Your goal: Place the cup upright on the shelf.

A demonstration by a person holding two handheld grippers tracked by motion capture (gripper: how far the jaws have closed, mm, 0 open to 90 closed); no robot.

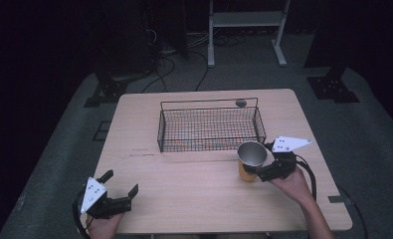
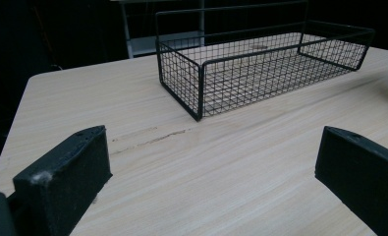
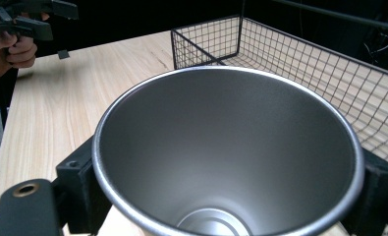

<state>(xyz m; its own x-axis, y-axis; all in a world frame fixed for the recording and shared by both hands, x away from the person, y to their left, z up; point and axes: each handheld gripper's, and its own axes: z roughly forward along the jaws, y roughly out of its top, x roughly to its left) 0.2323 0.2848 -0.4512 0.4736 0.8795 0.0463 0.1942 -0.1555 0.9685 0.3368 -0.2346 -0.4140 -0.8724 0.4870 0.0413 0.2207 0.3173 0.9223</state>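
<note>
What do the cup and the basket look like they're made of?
Cup: probably stainless steel, with a brushed grey inside, a bright rim and a yellow coated outside. Basket: thin wire mesh on a rod frame, seemingly black-coated metal.

Dim overhead light falls on the table [image 1: 184, 174]; surroundings are dark, close-ups slightly soft.
</note>
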